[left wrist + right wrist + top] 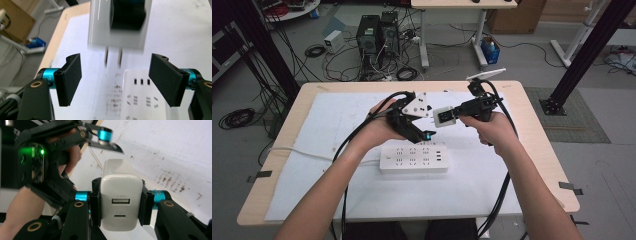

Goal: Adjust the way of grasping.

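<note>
Bright even room light; soft shadows; charger (117, 25) motion-blurred in left gripper view.

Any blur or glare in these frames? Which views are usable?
Left gripper view: the charger is smeared by motion blur and its prongs ghost, while the left tool's pads are sharp. Right gripper view: the charger is crisp, the left tool behind it blurred. High view: even light, power strip sharp, no glare.

Lab: computer towers (377, 34) on floor, tangled cables (343, 62), black frame posts (584, 55).
</note>
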`<state>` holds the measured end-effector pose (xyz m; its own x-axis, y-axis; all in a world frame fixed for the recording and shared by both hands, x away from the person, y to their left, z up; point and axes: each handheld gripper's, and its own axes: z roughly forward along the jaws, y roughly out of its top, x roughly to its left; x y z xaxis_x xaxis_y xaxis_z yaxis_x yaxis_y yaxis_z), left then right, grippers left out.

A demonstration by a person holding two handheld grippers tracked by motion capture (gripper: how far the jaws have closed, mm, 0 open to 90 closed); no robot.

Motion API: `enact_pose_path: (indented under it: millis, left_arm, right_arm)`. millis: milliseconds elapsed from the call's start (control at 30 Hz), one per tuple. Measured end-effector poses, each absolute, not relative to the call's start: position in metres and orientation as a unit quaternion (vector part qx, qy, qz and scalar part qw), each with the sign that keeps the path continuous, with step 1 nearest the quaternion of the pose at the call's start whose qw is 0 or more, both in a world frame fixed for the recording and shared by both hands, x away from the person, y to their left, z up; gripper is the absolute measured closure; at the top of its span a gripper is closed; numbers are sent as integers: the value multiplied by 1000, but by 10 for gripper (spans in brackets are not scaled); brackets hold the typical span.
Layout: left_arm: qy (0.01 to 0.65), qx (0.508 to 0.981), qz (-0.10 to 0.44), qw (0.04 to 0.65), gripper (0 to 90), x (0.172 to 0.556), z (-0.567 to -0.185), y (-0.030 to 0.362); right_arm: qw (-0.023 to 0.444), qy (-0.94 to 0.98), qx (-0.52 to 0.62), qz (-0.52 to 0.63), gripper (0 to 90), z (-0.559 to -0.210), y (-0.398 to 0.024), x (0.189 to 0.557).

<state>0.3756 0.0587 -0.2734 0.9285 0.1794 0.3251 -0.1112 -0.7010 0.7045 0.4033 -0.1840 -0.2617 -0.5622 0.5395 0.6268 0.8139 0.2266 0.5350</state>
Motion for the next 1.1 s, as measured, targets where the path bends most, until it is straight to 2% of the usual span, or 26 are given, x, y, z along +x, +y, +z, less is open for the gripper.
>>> enact_pose_path:
  millis: [200, 567, 767, 933, 1100]
  left_arm:
    - [73, 918, 158, 356, 266, 379, -260, 96]
    - [201, 940, 125, 244, 266, 385, -246, 160]
    - [255, 946, 106, 170, 266, 389, -248, 180]
    - [293, 941, 86, 143, 251, 392, -252, 192]
    - [301, 936, 78, 167, 250, 389, -254, 199]
  right_arm:
    - [91, -792, -448, -406, 622, -251, -199, 400]
    - [-28, -831, -458, -316, 622, -237, -213, 389]
    - [-94, -851, -452, -248, 621, -232, -217, 384]
    - [-110, -862, -443, -221, 621, -232, -218, 380]
    - [-108, -865, -436, -225, 621, -230, -219, 378]
